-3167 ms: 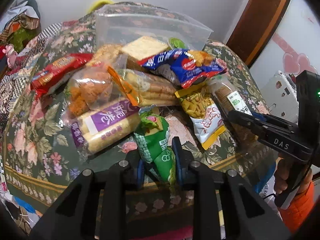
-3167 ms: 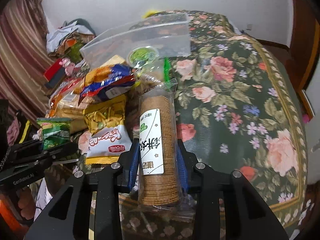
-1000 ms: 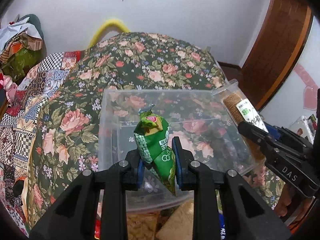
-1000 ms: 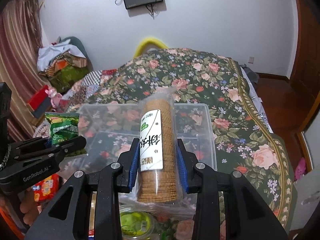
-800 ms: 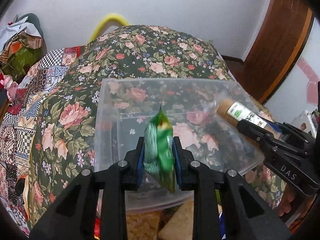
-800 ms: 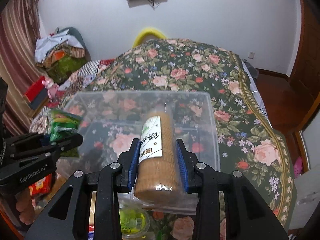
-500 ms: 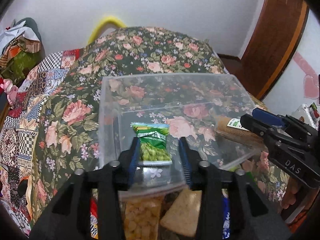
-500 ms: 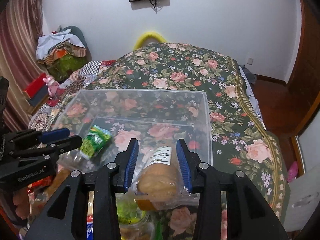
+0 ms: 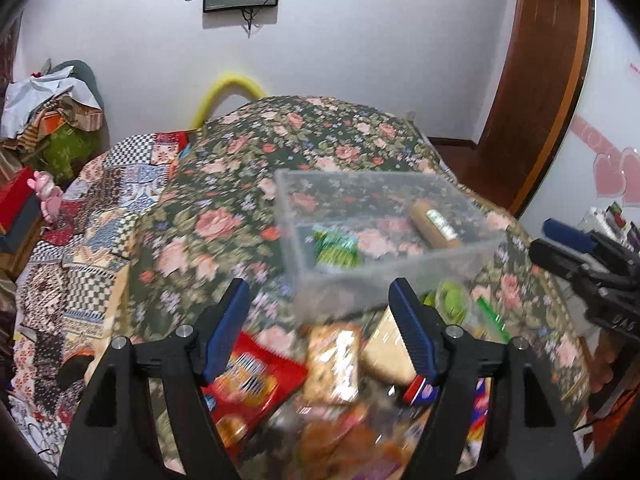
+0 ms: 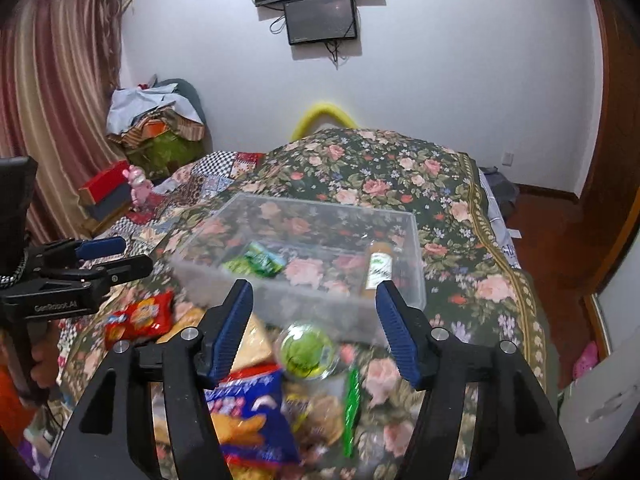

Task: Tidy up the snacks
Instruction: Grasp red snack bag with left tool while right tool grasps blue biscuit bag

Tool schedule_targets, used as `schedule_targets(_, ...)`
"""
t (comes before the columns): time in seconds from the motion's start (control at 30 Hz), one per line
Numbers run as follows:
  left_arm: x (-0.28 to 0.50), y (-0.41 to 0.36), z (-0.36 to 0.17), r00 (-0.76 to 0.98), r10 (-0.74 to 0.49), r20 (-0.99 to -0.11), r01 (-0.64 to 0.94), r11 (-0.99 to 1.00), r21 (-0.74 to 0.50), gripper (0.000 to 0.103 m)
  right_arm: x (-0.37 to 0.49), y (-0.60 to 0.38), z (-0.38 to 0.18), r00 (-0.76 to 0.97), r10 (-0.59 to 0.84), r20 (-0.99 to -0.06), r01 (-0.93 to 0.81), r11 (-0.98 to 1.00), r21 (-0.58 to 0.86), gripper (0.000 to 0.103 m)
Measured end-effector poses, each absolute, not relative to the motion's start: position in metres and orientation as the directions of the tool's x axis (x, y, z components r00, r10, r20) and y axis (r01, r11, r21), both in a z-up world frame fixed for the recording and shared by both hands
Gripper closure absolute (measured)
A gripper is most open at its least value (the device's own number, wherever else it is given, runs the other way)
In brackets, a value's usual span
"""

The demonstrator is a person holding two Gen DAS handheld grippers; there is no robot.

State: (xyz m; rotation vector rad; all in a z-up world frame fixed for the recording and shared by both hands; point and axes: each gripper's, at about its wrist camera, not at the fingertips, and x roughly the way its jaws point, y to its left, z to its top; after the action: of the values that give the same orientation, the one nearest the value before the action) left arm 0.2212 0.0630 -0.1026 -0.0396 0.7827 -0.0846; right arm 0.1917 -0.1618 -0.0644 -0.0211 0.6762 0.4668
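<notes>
A clear plastic bin (image 9: 304, 280) (image 10: 416, 276) stands on the flower-patterned cloth. Inside it lie a green snack packet (image 9: 335, 249) (image 10: 256, 264) and a brown roll of biscuits (image 9: 434, 227) (image 10: 378, 268). My left gripper (image 9: 320, 316) hovers in front of the bin, its jaws opening with nothing between them; from the right wrist it shows at the left edge as the left gripper (image 10: 116, 258). My right gripper (image 10: 314, 312) also hangs before the bin, jaws opening and empty; from the left wrist it shows at the far right as the right gripper (image 9: 560, 240).
Loose snacks are heaped in front of the bin: a red packet (image 9: 248, 384) (image 10: 138, 318), a blue packet (image 10: 248, 412), cracker packs (image 9: 332, 360), a round green cup (image 10: 306, 350) (image 9: 452, 300). A quilt (image 9: 80, 240) and piled clothes (image 10: 156, 120) lie to the left.
Both grippers let go of their snacks, the green packet and the biscuit roll dropped into the bin, and both grippers pulled back and upward with their jaws spreading.
</notes>
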Motion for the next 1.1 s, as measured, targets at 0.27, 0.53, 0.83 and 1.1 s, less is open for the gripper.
schedule_targets(0.27, 0.183, 0.084, -0.129, 0.684, -0.047, -0.728, 0.056, 0.998, -0.012, 0.019, 0.174, -0.149, -0.090, 0.637, 0.424, -0.643, -0.438, 0.886, 0.151, 0.030)
schedule_targets(0.53, 0.180, 0.119, -0.168, 0.641, -0.014, -0.768, 0.019, 1.000, -0.002, 0.013, 0.163, -0.129, -0.122, 0.559, 0.421, -0.714, -0.473, 0.870, 0.143, 0.027)
schedule_targets(0.83, 0.203, 0.136, -0.211, 0.582, -0.023, -0.813, 0.015, 1.000, -0.018, 0.006, 0.165, -0.119, -0.151, 0.506, 0.403, -0.762, -0.468, 0.871, 0.149, 0.026)
schedule_targets(1.1, 0.222, 0.149, -0.233, 0.564, -0.085, -0.821, -0.049, 0.989, -0.137, 0.016, 0.159, -0.118, -0.150, 0.521, 0.406, -0.751, -0.483, 0.866, 0.133, 0.031)
